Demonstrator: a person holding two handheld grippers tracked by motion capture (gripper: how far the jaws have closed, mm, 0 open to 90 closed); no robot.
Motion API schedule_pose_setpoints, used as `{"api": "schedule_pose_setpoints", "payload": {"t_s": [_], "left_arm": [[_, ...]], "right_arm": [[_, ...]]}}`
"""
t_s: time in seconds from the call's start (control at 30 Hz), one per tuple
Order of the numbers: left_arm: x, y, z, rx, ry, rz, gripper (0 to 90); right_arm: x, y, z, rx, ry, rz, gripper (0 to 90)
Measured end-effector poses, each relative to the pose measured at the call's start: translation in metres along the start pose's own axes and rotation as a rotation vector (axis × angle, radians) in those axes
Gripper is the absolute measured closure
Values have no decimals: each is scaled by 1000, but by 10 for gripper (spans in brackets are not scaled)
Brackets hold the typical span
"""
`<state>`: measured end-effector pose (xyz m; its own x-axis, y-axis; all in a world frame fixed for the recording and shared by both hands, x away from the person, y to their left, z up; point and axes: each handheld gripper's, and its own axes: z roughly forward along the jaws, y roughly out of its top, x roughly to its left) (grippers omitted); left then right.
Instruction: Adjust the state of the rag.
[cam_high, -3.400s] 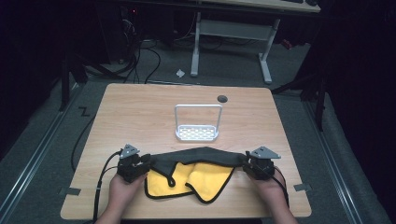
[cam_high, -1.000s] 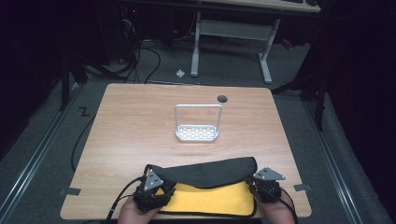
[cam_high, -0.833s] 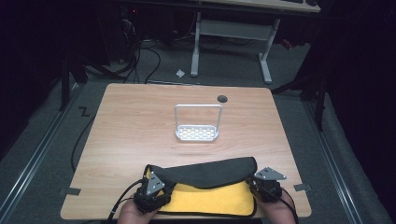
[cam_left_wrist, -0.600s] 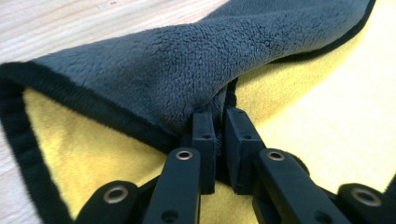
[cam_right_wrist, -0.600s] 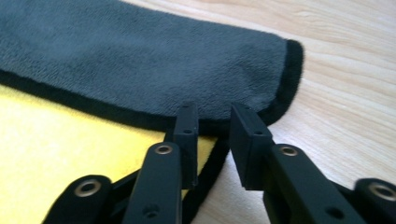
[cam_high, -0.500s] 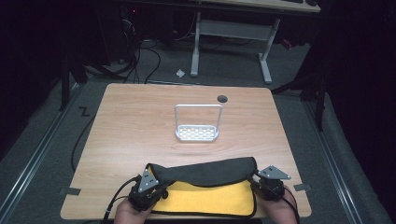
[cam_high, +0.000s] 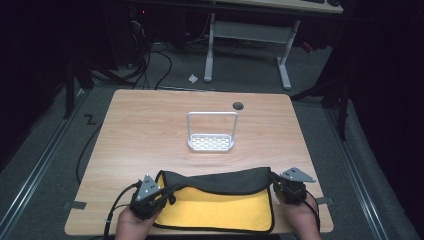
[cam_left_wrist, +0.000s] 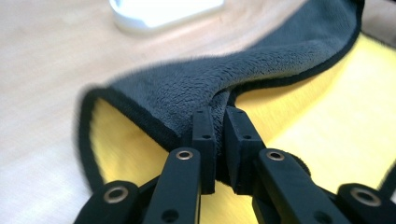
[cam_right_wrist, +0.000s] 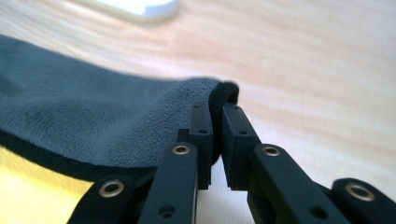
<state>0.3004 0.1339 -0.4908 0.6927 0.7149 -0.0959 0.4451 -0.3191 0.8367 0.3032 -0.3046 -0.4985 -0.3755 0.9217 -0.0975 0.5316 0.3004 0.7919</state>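
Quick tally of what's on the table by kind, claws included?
Cloth, yellow one side and dark grey the other: 1
White perforated tray with a wire hoop handle: 1
Claws, left claw and right claw, each shut on a corner of the cloth: 2
Total: 4

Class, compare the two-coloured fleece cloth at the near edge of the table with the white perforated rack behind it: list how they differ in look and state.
The soft grey-and-yellow fleece cloth is limp and partly folded over; the white perforated rack is rigid, with an upright hoop handle. The cloth is pinched at two corners, by the left tool and the right tool; the rack stands free, untouched. The cloth is the wider; the rack is the smaller. Both rest on the wooden table.
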Motion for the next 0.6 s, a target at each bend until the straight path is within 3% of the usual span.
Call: {"api": "schedule_pose_setpoints", "payload": {"t_s": [0.07, 0.13, 0.2, 0.3, 0.37, 0.4, 0.43, 0.47, 0.53, 0.6], "left_arm": [[14, 10, 0, -17, 1, -18, 830], [33, 22, 5, -39, -10, -59, 830], [54, 31, 15, -38, -14, -107, 829], [82, 42, 40, 12, 13, -134, 824], [94, 44, 55, 33, 37, -153, 789], [101, 44, 62, 45, 51, -166, 789], [112, 44, 72, 55, 79, -208, 700], [112, 44, 72, 55, 79, -208, 651], [119, 44, 70, 22, 93, -250, 568], [116, 45, 55, -47, 99, -276, 543]], "right_arm": [[-1, 10, 2, -11, 0, -1, 842], [-8, 28, 12, -20, -10, -3, 839], [-9, 33, 18, -13, -24, -20, 831], [-15, 46, 40, 6, -32, -12, 808], [-22, 52, 67, 37, -58, 4, 758], [-22, 52, 67, 37, -58, 4, 758], [-28, 56, 78, 39, -68, 23, 717], [-28, 56, 78, 39, -68, 23, 717], [-28, 61, 75, 14, -69, 31, 701], [-27, 61, 70, 2, -62, 33, 701]]}}
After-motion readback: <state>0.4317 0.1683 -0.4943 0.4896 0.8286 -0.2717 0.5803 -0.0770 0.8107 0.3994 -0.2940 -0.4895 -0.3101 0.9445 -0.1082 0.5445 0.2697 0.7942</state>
